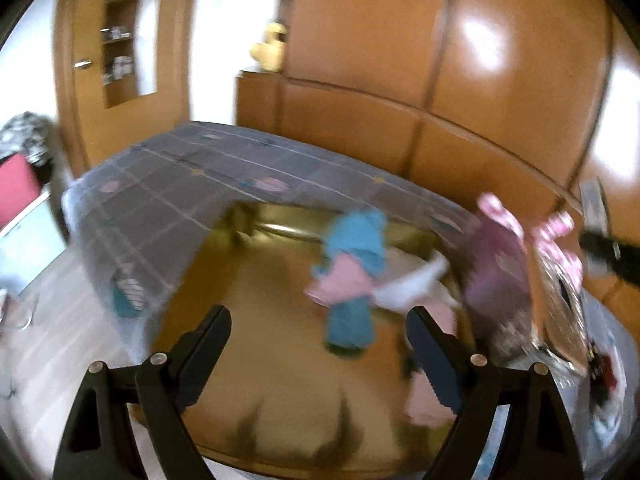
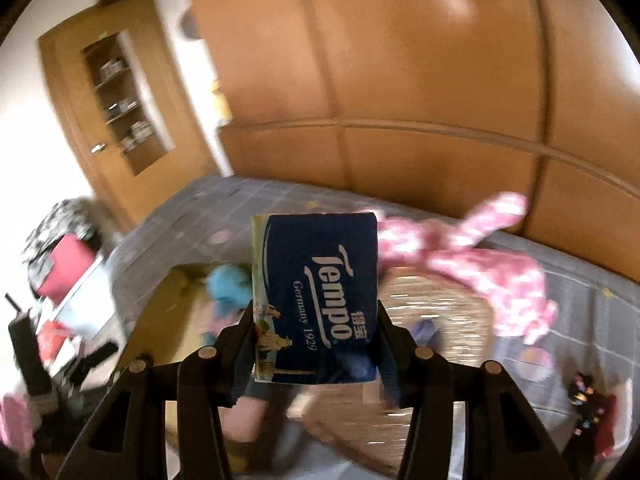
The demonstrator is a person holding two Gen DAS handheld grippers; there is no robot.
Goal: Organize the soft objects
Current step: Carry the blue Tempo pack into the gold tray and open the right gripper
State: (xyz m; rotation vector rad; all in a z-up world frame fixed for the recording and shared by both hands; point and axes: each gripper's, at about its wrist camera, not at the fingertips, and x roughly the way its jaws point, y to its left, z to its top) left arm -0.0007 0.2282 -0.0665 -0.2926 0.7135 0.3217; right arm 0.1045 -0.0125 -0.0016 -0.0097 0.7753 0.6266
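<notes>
Right gripper (image 2: 316, 320) clamps a dark-blue Tempo tissue pack (image 2: 318, 300) above the open brown cardboard box (image 1: 256, 312) (left gripper (image 1: 320, 340) spread, empty); best lowered squarely before letting go.

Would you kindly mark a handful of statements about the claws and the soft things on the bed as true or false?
1. The right claw is shut on a blue Tempo tissue pack. True.
2. The left claw holds a blue towel. False: its jaws stand wide apart with nothing between them; the blue and pink cloth lies beyond it in the cardboard box.
3. A pink patterned garment lies on the grey checked bedcover. True.
4. The tissue pack is red. False: it is dark blue with white lettering.
5. A yellow plush toy sits by the wooden wardrobe. True.
</notes>
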